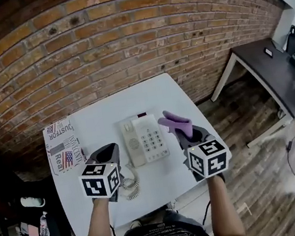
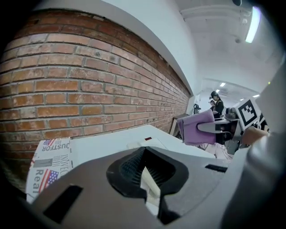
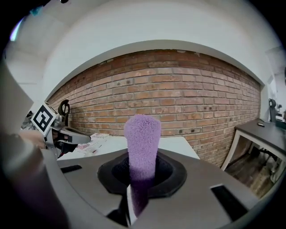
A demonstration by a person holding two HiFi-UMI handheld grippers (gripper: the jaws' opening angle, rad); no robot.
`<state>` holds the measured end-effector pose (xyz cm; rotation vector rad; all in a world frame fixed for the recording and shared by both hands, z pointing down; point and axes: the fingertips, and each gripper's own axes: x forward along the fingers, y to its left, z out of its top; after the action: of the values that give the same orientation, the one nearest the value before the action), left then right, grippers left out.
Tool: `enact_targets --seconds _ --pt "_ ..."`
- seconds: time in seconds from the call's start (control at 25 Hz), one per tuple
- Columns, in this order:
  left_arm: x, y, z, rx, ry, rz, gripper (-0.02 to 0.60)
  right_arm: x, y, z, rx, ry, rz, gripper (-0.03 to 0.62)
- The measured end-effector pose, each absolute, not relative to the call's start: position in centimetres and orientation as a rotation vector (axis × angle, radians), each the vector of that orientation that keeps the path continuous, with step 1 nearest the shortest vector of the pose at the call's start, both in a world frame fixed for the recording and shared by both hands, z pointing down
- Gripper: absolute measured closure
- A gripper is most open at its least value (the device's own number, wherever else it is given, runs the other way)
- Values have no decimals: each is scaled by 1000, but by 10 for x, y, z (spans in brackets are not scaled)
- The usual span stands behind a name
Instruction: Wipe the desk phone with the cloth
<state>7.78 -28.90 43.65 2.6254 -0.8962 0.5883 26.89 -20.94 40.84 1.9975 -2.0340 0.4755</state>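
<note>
Desk phone (image 1: 145,138) sits mid-table (image 1: 103,119). Just right of it, the right gripper (image 1: 182,132) is clenched on the purple cloth (image 3: 142,134). The left gripper (image 1: 107,156) grips a cream piece, likely the handset (image 2: 150,188). Tugging the coiled cord (image 1: 129,186) could drag the base.

We are looking through fisheye lenses bending the brick wall (image 1: 123,40) and blackening the corners, while a ceiling strip light (image 2: 255,22) is glaring, the table (image 1: 134,103) is showing bright, and the cloth (image 3: 142,143) is lying shadowed at its lower end.
</note>
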Motion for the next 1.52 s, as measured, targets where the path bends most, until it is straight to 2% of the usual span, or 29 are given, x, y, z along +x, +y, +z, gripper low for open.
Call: enact_targets --seconds 0.48,0.8,1.12,1.52 --pt "100 -295 456 2450 -1119 570 575 313 -280 455 1814 -2196 604 548" --pt "105 -289 455 2374 -1210 404 575 329 -324 482 1777 -2185 681 548" --pt "94 -282 464 2320 -1289 422 575 317 -349 507 1708 -2291 886 548" --pt "83 -278 472 2302 -1302 444 575 301 -349 515 1666 -2315 913 548"
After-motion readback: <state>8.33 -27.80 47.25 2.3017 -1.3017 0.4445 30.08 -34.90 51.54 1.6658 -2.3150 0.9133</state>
